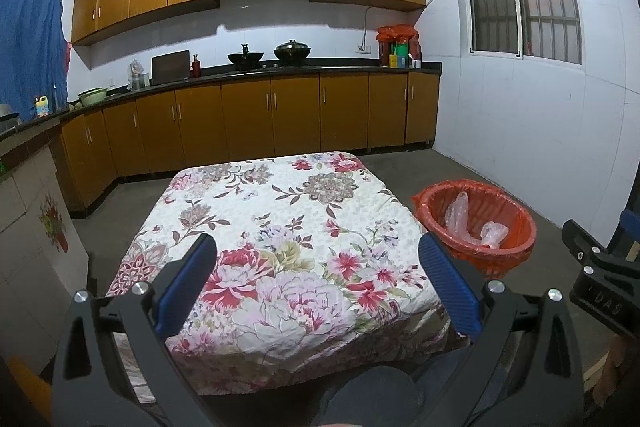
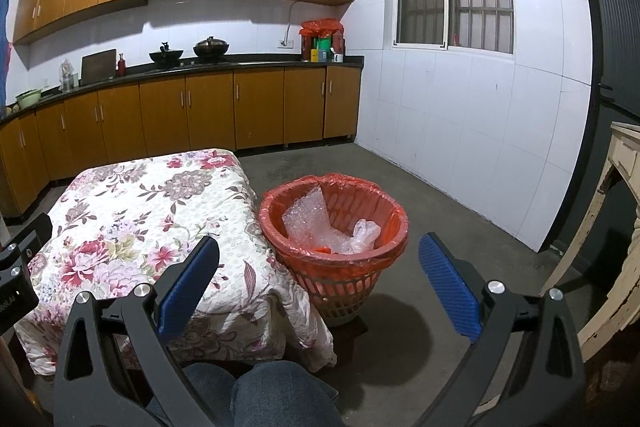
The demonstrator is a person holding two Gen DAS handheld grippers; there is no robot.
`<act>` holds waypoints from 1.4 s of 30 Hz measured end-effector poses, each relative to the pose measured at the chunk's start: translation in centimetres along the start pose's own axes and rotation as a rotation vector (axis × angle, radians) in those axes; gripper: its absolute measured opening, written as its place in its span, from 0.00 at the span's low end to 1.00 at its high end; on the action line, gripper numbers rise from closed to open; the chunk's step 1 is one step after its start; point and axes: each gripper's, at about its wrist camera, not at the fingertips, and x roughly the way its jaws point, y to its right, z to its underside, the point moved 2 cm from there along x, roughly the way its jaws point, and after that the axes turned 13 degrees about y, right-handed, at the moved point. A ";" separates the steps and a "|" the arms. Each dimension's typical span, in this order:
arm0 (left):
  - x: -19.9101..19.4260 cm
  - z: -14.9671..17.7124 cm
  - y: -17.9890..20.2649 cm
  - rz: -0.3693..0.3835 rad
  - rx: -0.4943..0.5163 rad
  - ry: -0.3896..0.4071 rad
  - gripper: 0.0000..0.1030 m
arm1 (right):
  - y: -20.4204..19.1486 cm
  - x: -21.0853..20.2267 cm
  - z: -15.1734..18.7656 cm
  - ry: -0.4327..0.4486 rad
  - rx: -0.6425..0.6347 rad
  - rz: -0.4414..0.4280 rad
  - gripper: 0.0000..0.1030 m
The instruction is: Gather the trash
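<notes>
Left hand-held gripper (image 1: pixel 318 259) spread, empty, above floral-covered worktop (image 1: pixel 280 211); right hand-held gripper (image 2: pixel 319 261) spread, empty, facing red-lined bin (image 2: pixel 334 227) holding bubble wrap (image 2: pixel 308 223).

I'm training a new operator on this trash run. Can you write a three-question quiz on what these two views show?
1. True or false: both the left tongs and right tongs are open and empty.
2. What lies in the red-lined basket?
A. bubble wrap and a plastic bag
B. bottles
C. nothing
3. On which side of the floral-covered table does the basket stand?

Key: 1 true; 2 A; 3 its right.
</notes>
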 end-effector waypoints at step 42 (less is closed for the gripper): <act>-0.2 0.1 0.1 0.004 0.005 0.000 0.96 | 0.0 0.0 0.0 -0.003 0.003 -0.001 0.96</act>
